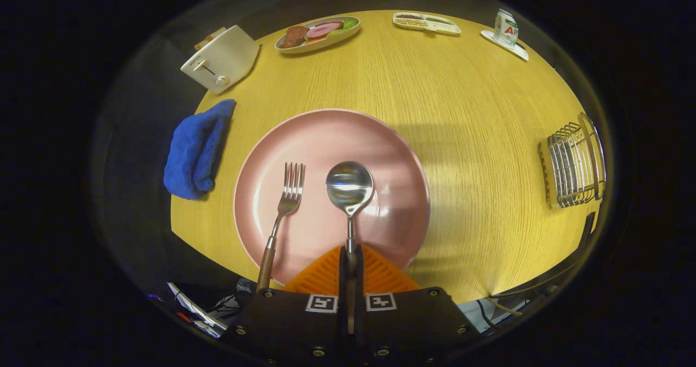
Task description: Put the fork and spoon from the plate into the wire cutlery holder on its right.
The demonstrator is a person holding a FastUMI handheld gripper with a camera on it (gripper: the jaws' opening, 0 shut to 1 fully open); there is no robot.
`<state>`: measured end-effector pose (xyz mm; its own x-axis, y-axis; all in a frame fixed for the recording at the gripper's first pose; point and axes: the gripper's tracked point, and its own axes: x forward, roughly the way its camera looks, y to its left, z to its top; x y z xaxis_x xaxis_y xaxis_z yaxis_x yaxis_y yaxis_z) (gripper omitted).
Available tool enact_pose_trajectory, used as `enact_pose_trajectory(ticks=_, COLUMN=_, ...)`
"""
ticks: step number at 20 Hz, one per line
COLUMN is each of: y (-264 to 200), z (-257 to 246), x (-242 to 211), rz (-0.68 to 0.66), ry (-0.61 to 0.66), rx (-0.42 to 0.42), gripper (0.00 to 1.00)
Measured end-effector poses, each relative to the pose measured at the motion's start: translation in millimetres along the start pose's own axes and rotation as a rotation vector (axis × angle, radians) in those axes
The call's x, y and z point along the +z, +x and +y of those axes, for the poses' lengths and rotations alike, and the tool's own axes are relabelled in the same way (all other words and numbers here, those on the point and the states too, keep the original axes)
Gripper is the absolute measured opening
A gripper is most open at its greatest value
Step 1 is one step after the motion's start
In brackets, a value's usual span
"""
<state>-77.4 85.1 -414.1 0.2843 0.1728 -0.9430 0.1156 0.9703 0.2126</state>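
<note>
Gripper view, left side first — what's there?

— Toaster [222,58] at the far left corner of the desk [478,138], something tucked behind it that I can't make out. Nearer, a blue cloth [196,149] hangs partly over the desk's left edge.

And the middle?

— Pink plate [326,133]. Fork [284,210] lies on its left half, wooden handle running off the near rim. Spoon [349,188] lies just right of it, bowl up; its handle runs into the tongs [350,261], whose fingers are drawn together on it, hiding the rest of the handle. Far side: a food plate [318,33], a divided dish [427,22], a small carton [506,29] on a tray.

Right?

— Wire cutlery holder [573,163], well apart from the plate, near the desk's right edge — warped by the lens, its inside unreadable.
</note>
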Motion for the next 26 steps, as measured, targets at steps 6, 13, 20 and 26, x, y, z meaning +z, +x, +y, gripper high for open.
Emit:
enact_pose_trajectory(ticks=6, y=-20, z=1, x=23, rz=-0.072, ry=0.014, rx=0.033, gripper=0.05)
enact_pose_trajectory(ticks=13, y=-63, z=-41, x=58, rz=-0.165, ry=0.083, rx=0.007, gripper=0.05)
enact_pose_trajectory(ticks=20, y=-120, z=-126, x=93, rz=-0.278, ry=0.174, rx=-0.09, gripper=0.05)
enact_pose_trajectory(ticks=26, y=-157, z=-193, x=87, rz=-0.295, ry=0.21, rx=-0.175, gripper=0.05)
